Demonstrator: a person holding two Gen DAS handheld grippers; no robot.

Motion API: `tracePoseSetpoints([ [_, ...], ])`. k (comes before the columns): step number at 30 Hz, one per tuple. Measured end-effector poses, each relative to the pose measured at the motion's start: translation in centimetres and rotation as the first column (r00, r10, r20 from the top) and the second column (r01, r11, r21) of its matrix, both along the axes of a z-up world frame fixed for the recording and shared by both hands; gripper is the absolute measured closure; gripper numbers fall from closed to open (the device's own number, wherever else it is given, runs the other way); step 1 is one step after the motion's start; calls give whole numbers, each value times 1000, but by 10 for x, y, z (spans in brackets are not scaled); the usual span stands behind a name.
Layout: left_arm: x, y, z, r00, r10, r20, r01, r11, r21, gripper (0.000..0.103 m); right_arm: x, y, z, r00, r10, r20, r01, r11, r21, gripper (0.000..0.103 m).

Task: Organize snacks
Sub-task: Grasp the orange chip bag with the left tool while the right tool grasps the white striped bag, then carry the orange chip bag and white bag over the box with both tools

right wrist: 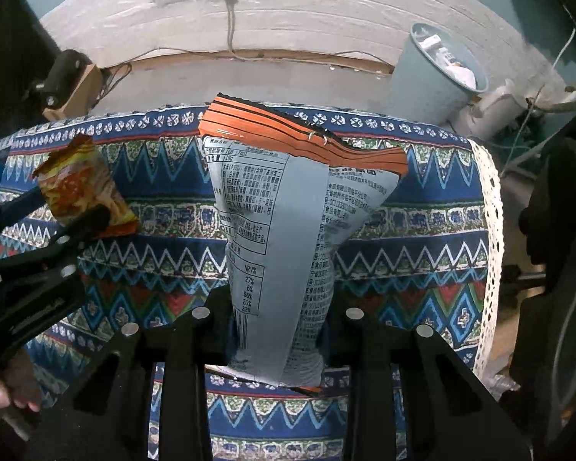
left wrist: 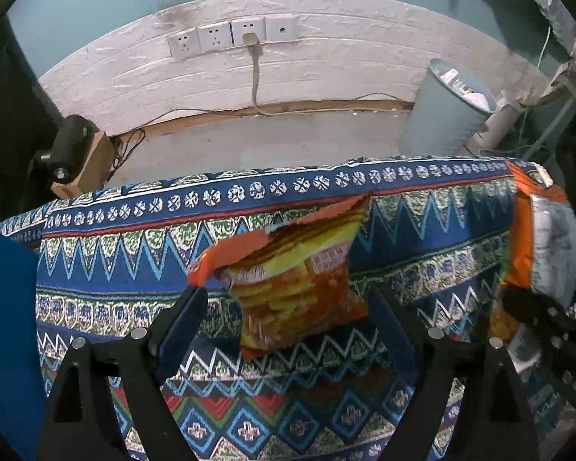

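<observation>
Both snack packets are lifted off the worktop [right wrist: 422, 199], neither placed: my right claw [right wrist: 278, 330] pinches the grey-backed packet [right wrist: 280, 230], my left claw [left wrist: 288, 307], spread wide, only flanks the orange packet [left wrist: 295, 284].

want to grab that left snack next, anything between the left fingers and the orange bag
Nothing visible stands in the way. The left gripper is open, and the orange snack bag already lies between its fingers on the patterned tablecloth. The other snack bag is off to the right, clamped in the right gripper.
</observation>
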State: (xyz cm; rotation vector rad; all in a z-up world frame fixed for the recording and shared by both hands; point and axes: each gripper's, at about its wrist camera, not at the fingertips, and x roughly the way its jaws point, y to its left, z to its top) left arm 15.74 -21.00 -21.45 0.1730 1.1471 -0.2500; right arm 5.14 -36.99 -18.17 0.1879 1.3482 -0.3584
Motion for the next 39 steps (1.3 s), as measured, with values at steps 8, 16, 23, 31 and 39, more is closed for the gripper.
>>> tracePoseSetpoints([
  [8,13,4,-9,999,37,11,-37,999,11,35,1,2,-4,1000,24,-3,-24,1000,-1,74],
  [16,7,12,-7,999,-18,37,16,999,43,65,5,13,-3,999,47,-6,-48,999,-11,74],
  [23,-14,19,14,992,-81,98,74,994,76,65,7,24,8,997,71,13,-71,997,-24,74],
  [31,-30,43,49,991,-57,122,49,997,64,65,7,42,30,993,106,54,-104,994,-40,74],
  [39,-48,77,81,985,-22,172,8,997,83,65,5,71,56,980,170,103,-166,985,-51,74],
])
